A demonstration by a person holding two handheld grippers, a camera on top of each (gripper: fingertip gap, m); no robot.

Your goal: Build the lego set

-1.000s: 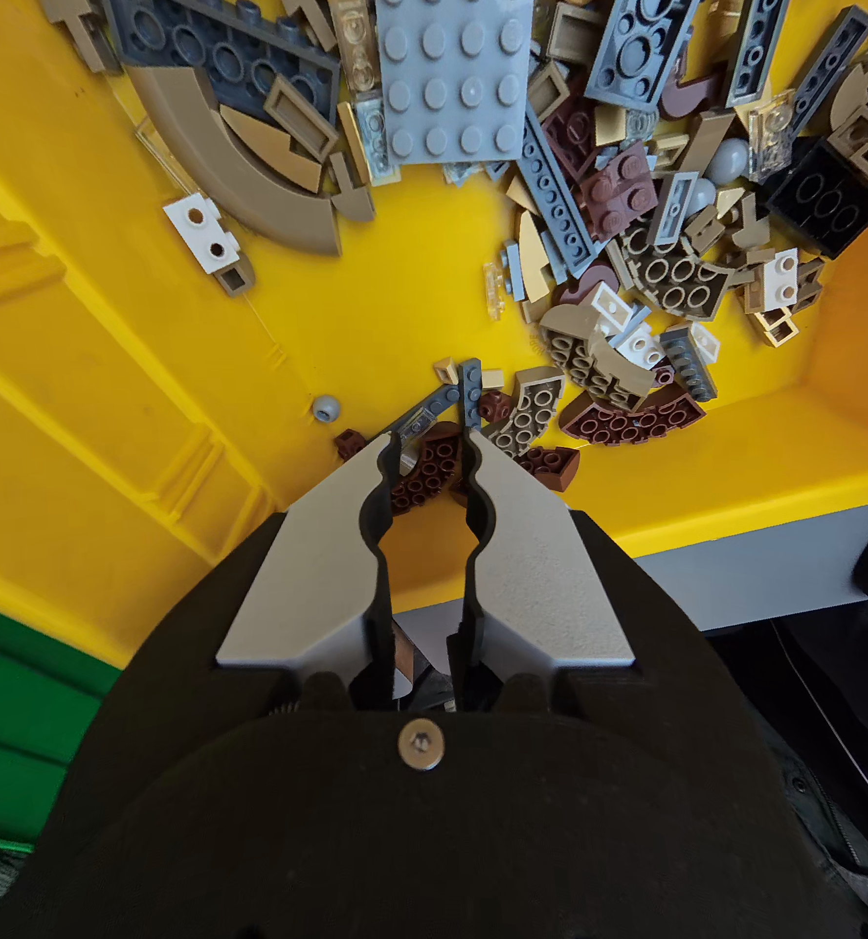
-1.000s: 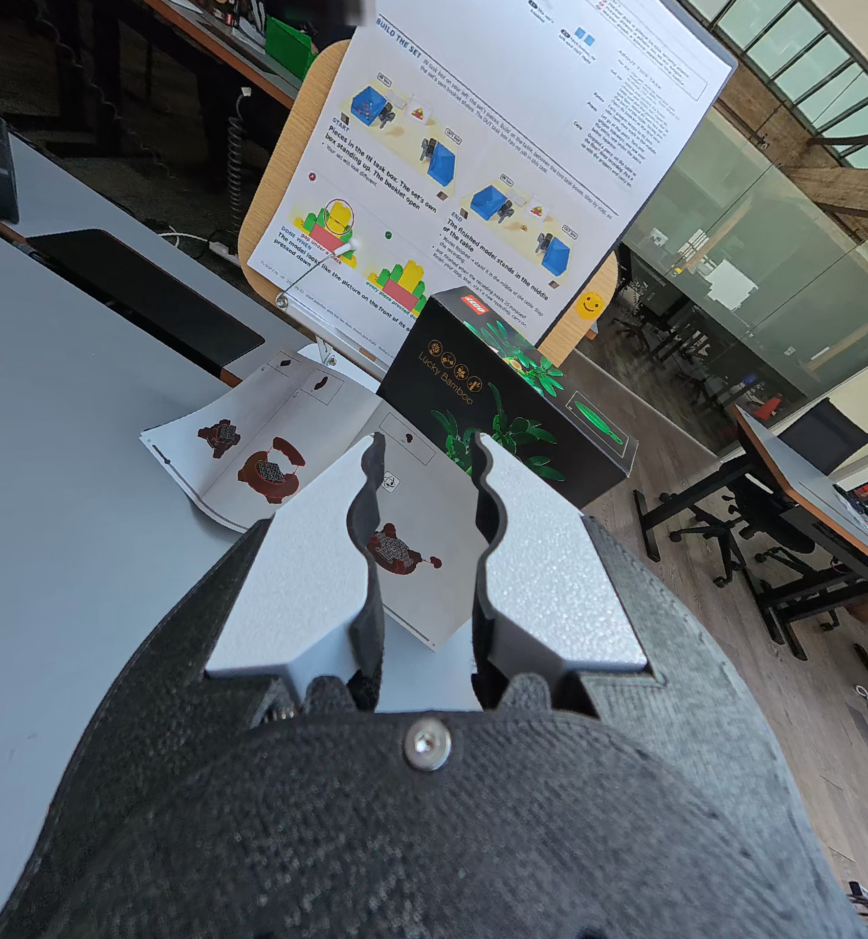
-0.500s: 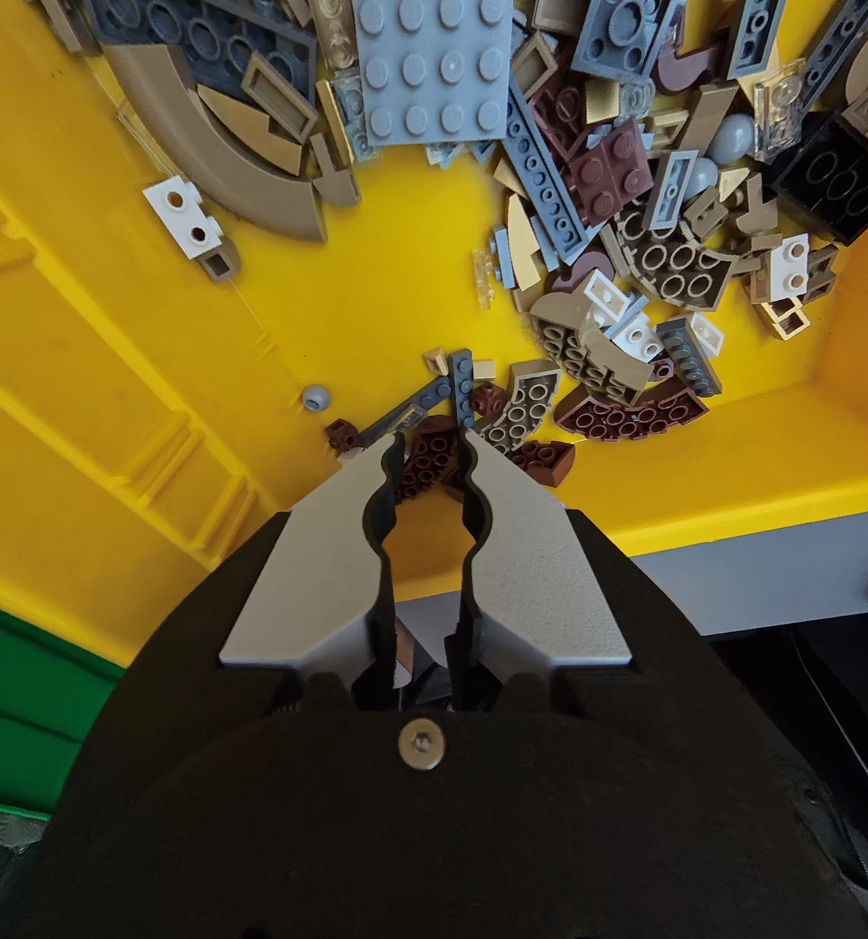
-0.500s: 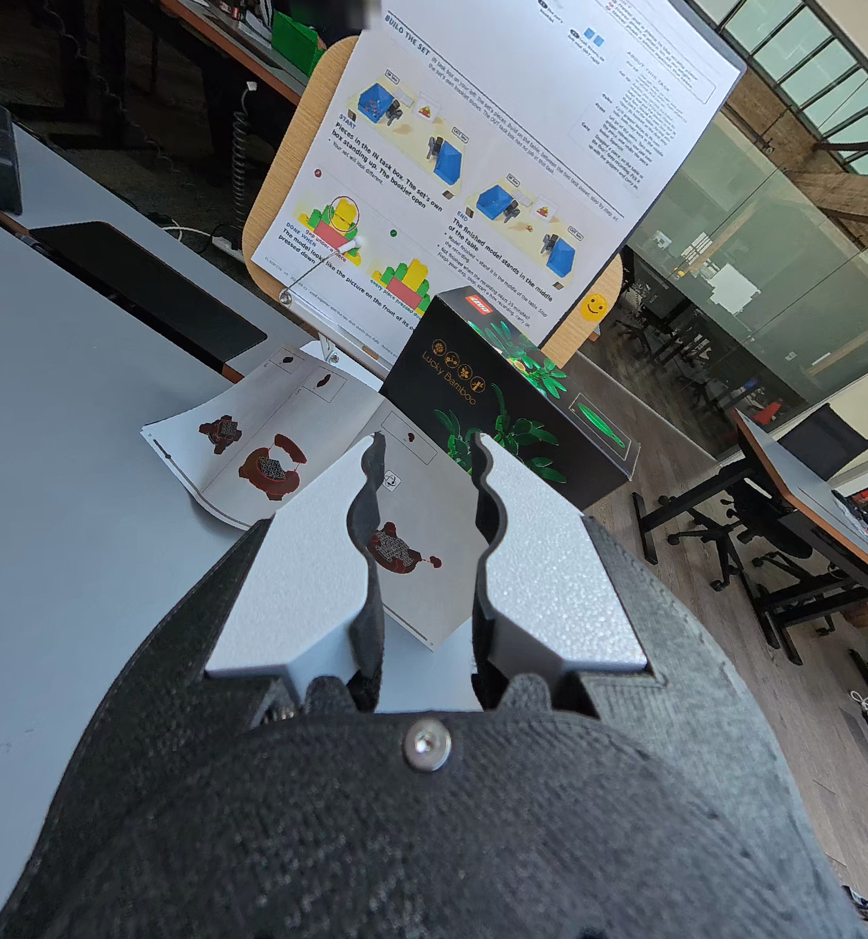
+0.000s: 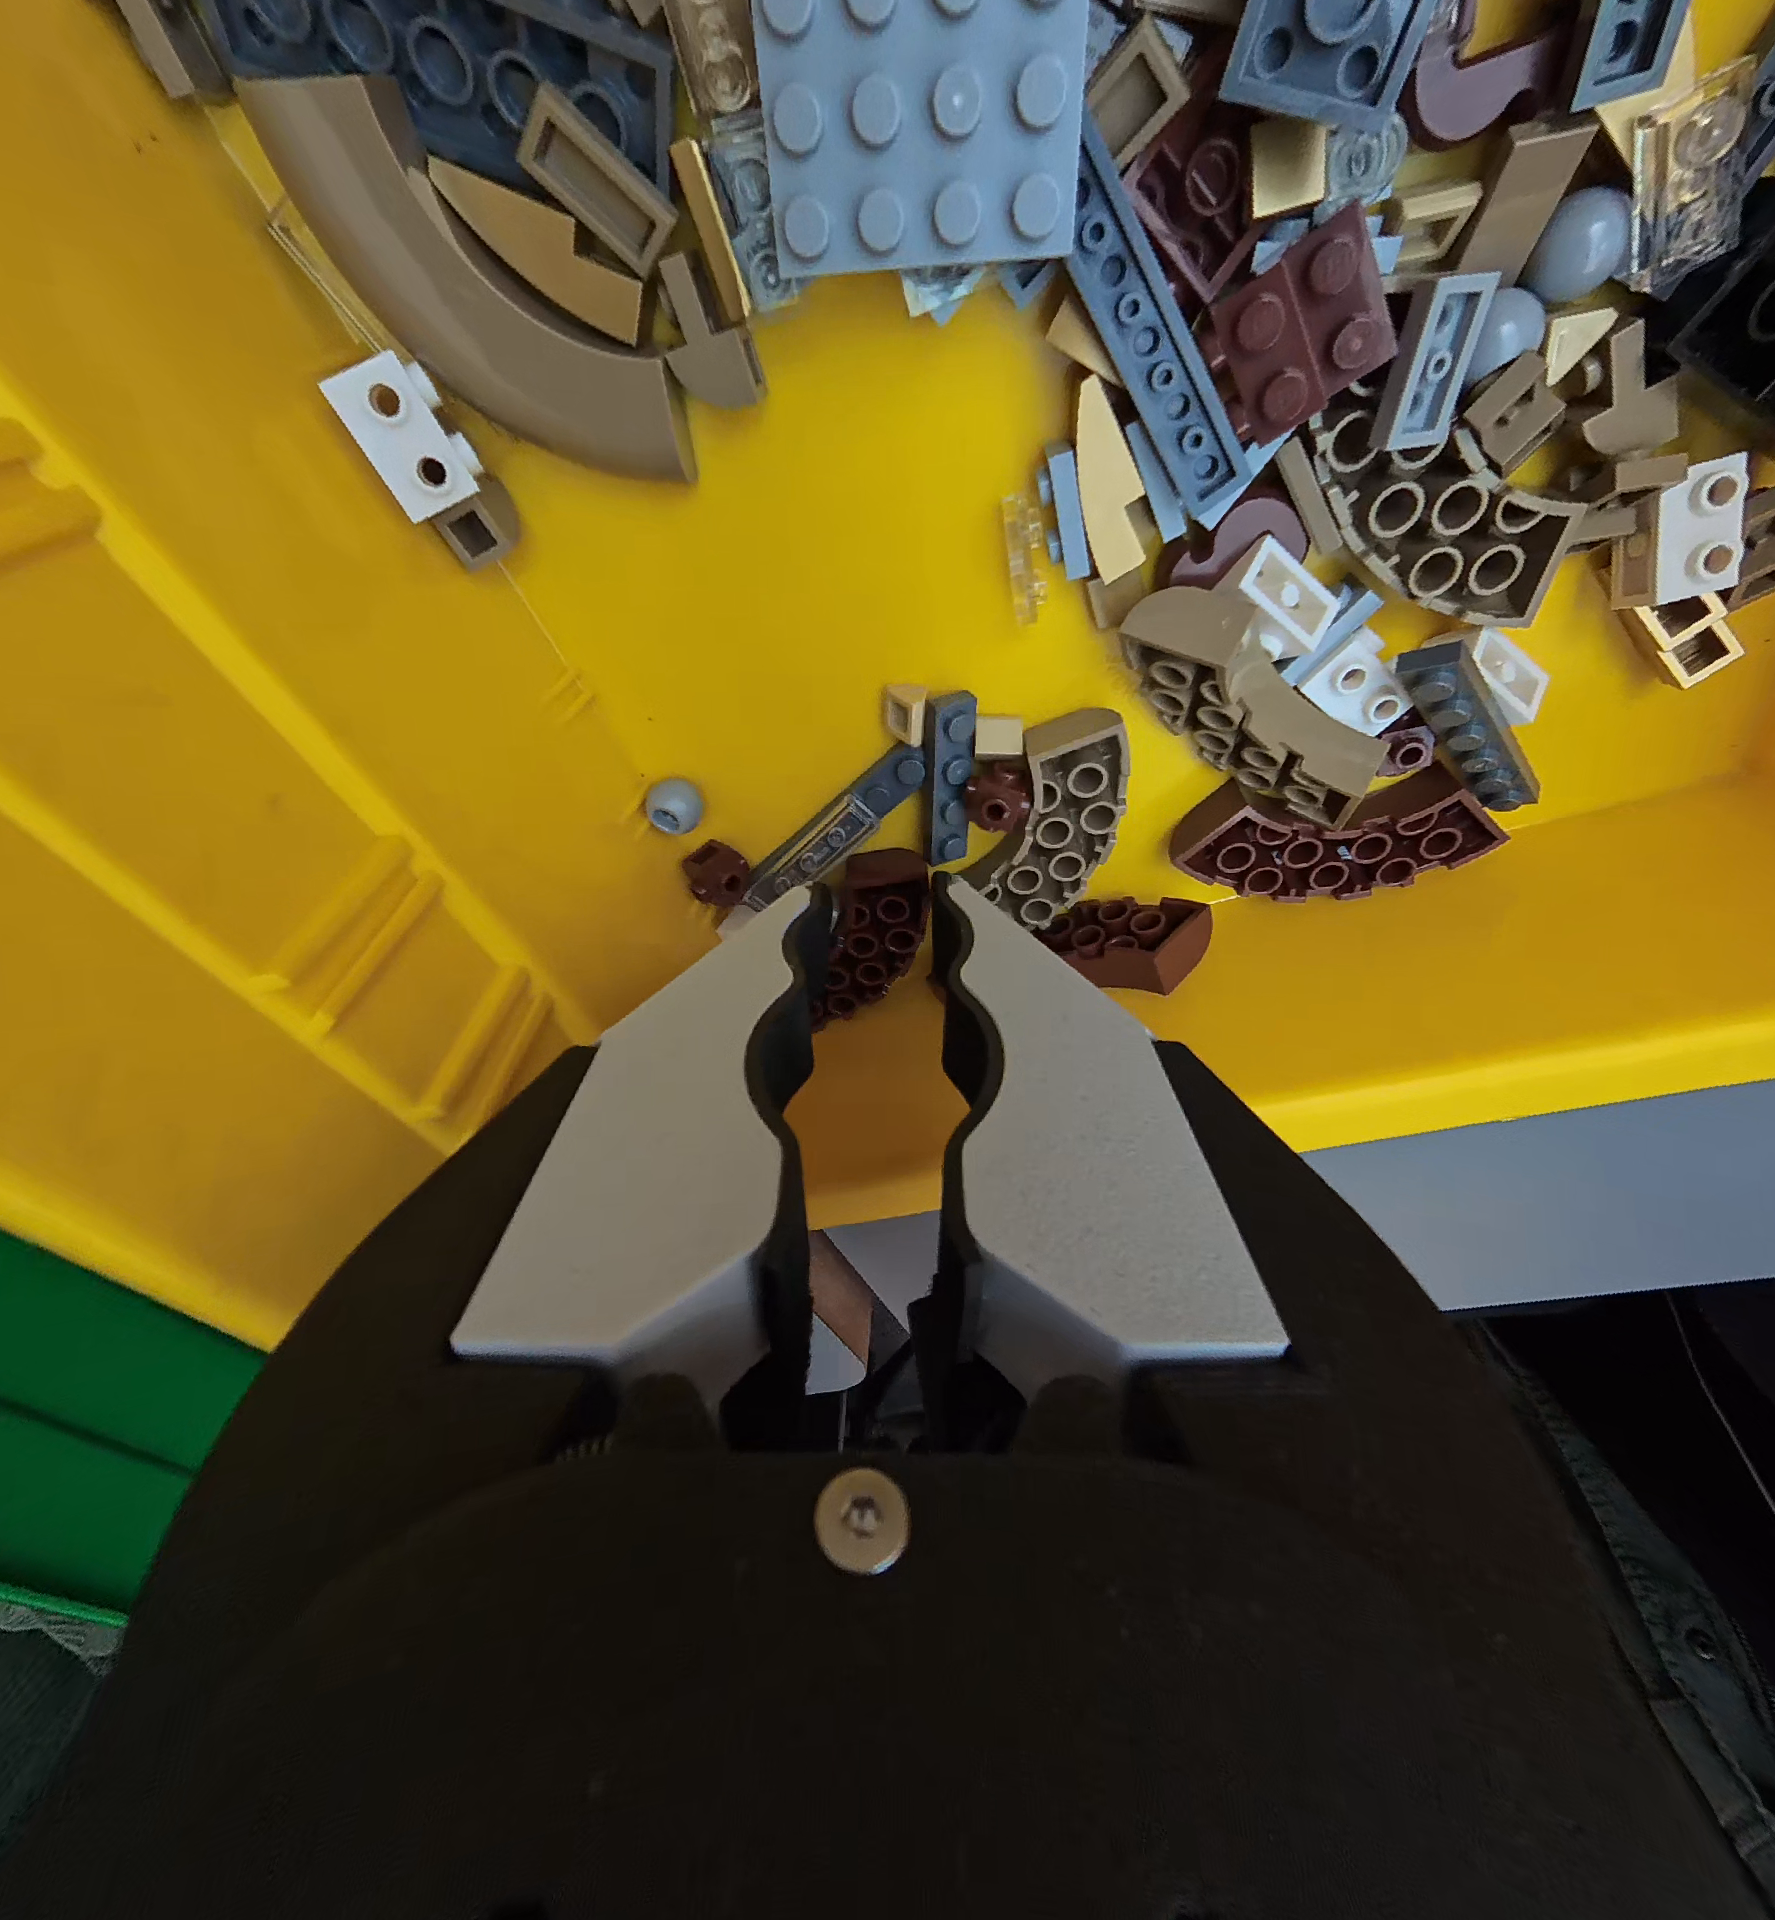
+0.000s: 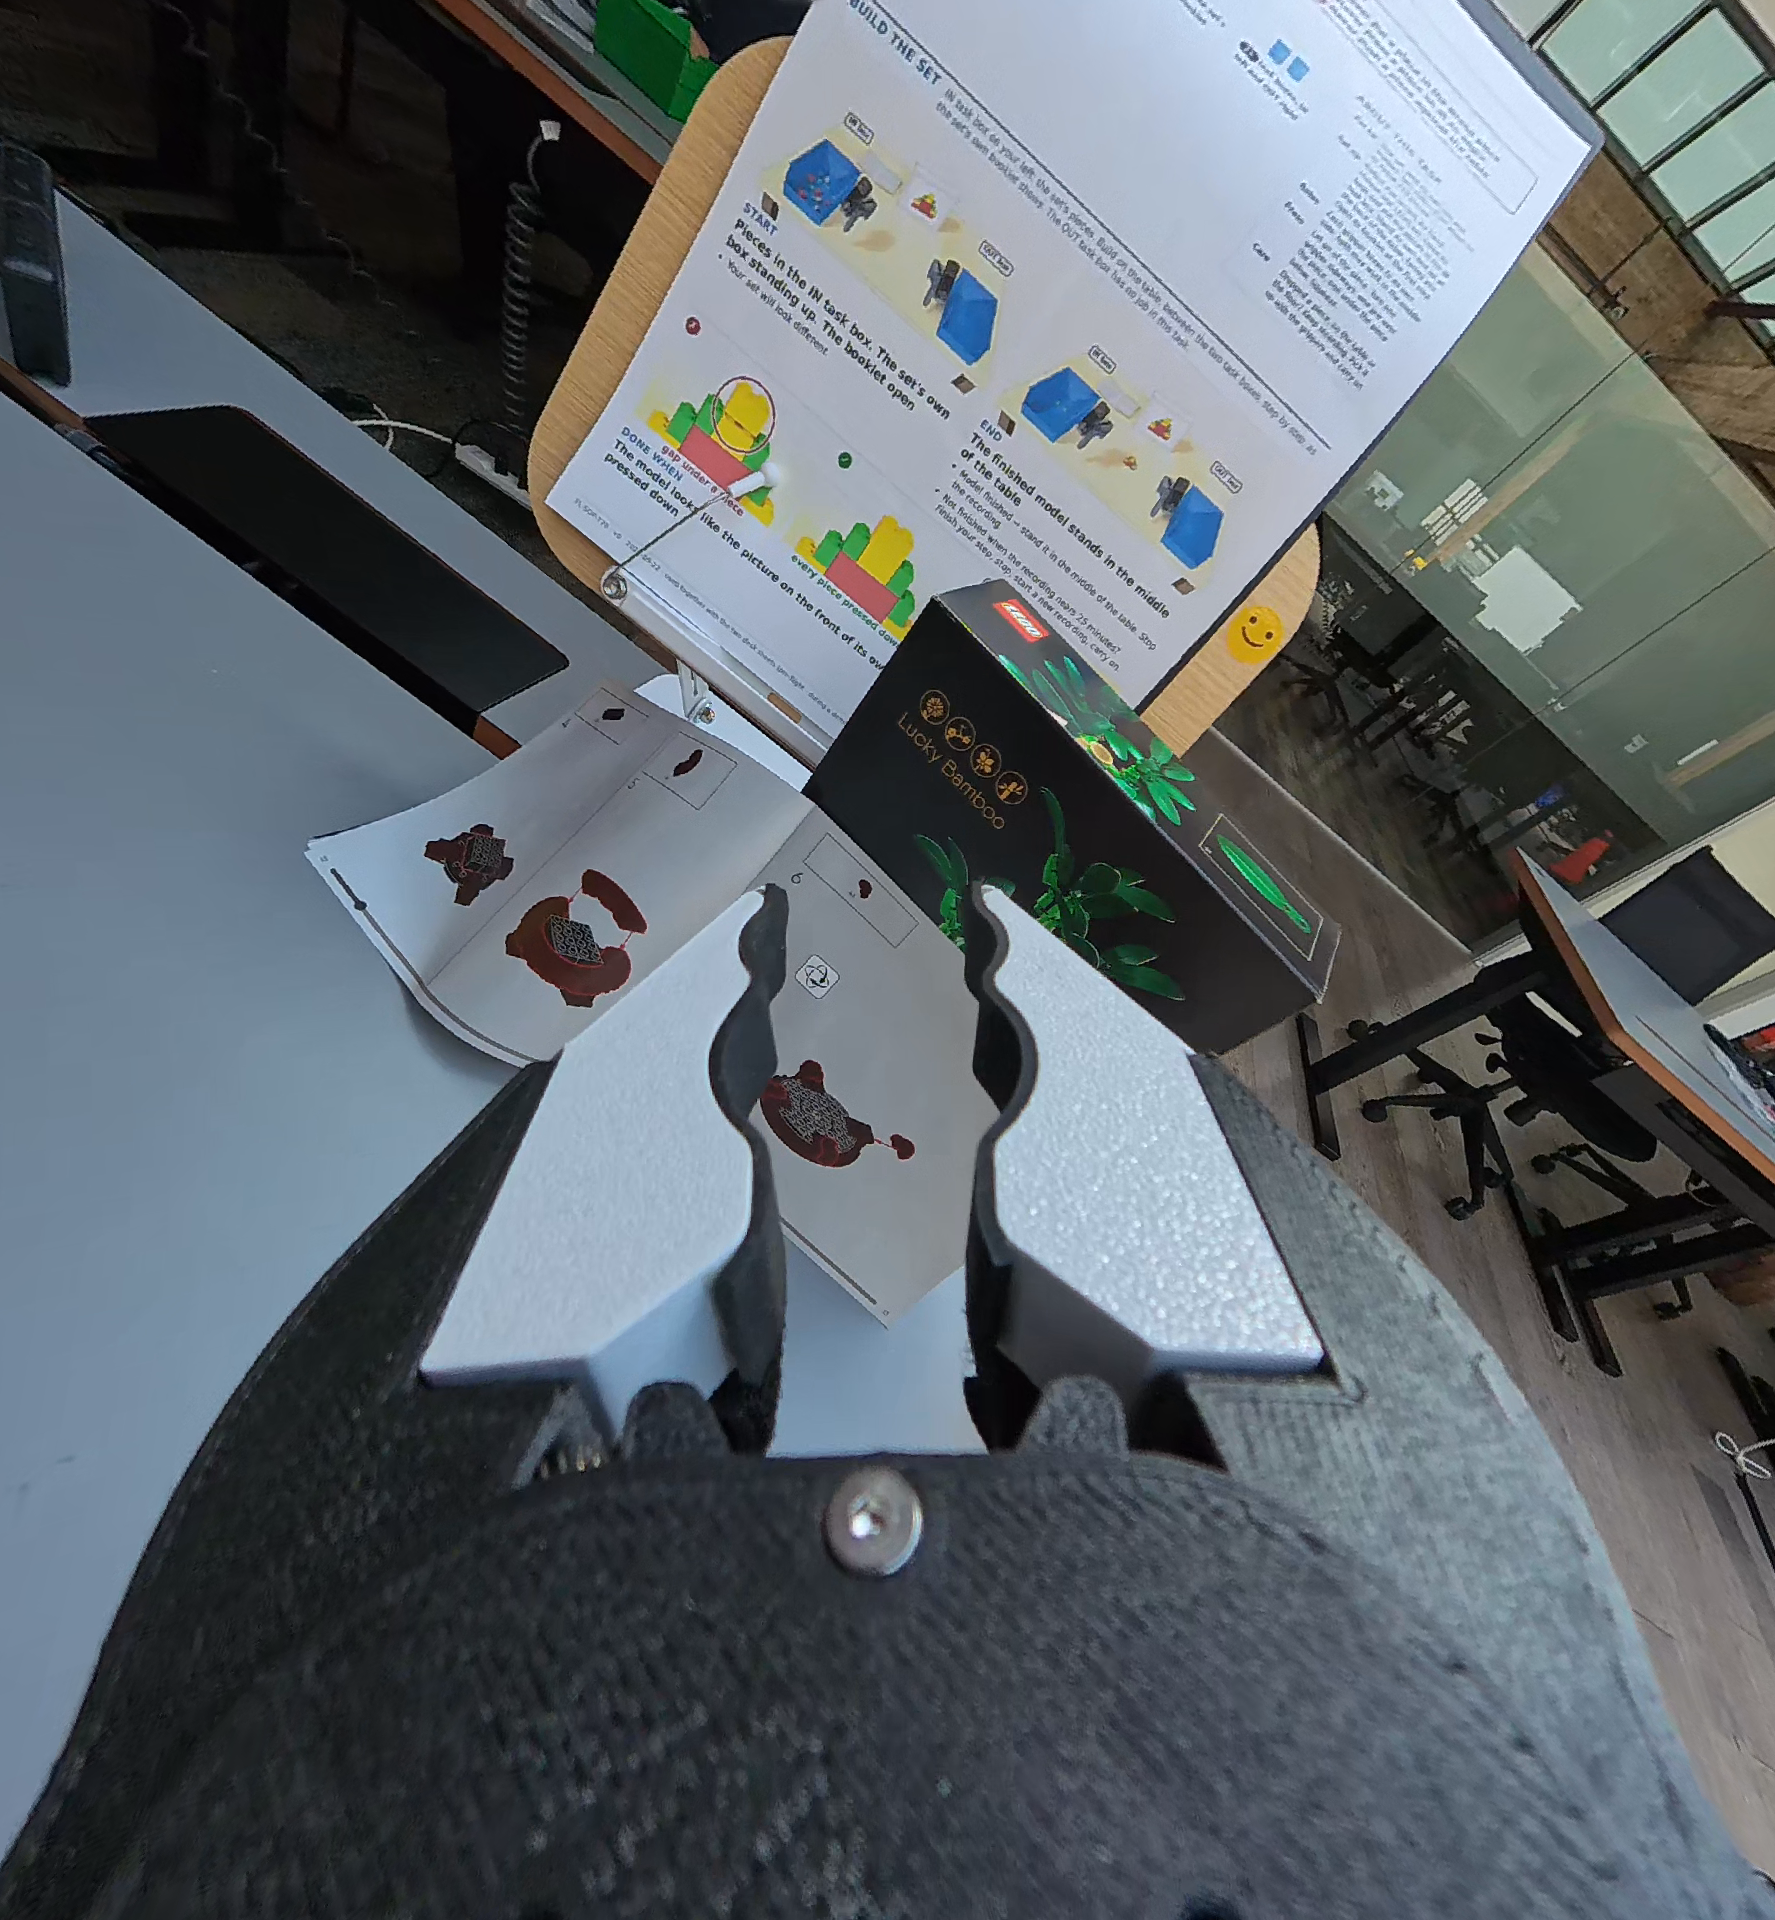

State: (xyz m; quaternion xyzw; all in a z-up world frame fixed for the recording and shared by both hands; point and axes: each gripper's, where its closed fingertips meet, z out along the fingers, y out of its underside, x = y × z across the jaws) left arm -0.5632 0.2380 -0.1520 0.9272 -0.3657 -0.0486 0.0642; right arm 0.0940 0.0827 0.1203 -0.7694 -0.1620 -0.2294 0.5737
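While the left gripper (image 5: 878,899) hangs over the near edge of a yellow bin (image 5: 239,831), its two grey fingers are parted by a narrow gap, and a dark reddish-brown curved brick (image 5: 867,951) lies between the tips, underside tubes showing. Whether the pads touch this brick cannot be told. Just beyond the tips lie a dark grey narrow plate (image 5: 950,774), a tan curved brick (image 5: 1065,821) and a small grey ball (image 5: 673,805). More loose Lego pieces are heaped across the far side of the bin, among them a light grey studded plate (image 5: 924,135), a large tan arch piece (image 5: 467,301) and a white two-hole brick (image 5: 400,436).

Off to the other side, the right gripper (image 6: 872,904) is held above a grey table (image 6: 135,883), fingers moderately apart and holding nothing. Under and beyond it lies the open instruction booklet (image 6: 634,894), showing drawings of a reddish-brown model. Beside the booklet stands the black Lego set box (image 6: 1070,831), printed with green leaves. Behind both, a large printed instruction sheet (image 6: 1070,312) is propped on a wooden board (image 6: 644,260).
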